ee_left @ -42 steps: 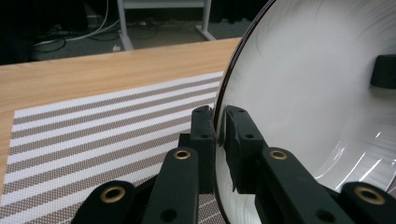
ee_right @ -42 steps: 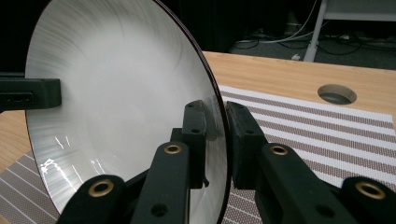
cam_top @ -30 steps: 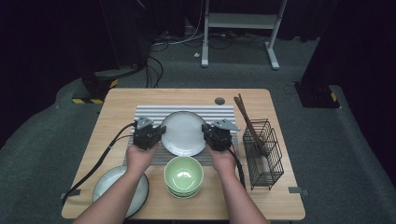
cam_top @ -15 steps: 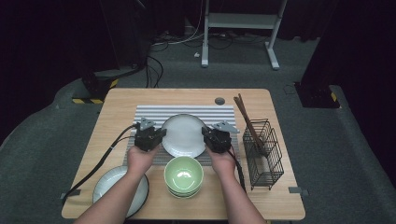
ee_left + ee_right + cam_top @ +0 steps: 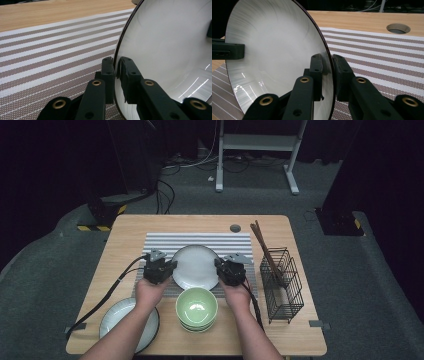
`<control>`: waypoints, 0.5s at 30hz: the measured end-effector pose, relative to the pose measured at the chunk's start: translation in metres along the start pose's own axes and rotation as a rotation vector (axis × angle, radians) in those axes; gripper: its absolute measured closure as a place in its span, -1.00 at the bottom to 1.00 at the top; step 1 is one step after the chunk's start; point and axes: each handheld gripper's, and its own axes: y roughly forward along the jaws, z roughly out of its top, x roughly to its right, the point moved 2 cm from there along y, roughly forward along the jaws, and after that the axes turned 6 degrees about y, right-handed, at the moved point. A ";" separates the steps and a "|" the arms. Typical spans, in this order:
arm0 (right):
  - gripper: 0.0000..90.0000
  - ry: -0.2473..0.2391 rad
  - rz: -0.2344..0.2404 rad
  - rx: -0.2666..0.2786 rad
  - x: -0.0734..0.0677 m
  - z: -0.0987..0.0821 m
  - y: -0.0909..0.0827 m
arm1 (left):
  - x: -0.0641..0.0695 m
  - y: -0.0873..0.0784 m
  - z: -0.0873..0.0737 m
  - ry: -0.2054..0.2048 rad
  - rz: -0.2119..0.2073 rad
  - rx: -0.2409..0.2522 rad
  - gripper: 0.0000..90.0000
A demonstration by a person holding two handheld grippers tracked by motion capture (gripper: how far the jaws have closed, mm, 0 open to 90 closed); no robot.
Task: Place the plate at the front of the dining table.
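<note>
The pale wooden surface (image 5: 130, 235) carried a woven mat (image 5: 200, 240) striped brown and white, and no writing was readable. Above the mat, a round, glossy white plate (image 5: 196, 266) with a thin dark rim was held at opposite edges: the left tool (image 5: 169, 270) and the right tool (image 5: 220, 269) each pinched its rim.

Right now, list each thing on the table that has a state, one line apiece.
white plate: gripped at both rims over the striped mat
left gripper: shut on the plate's rim
right gripper: shut on the opposite rim
green bowls: stacked, upright, empty
grey plate: flat, partly under a forearm
wire basket: upright, chopsticks leaning in it
</note>
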 end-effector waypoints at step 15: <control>0.74 -0.022 -0.022 0.001 -0.002 0.003 0.010 | -0.007 0.010 0.000 -0.011 0.019 -0.040 0.76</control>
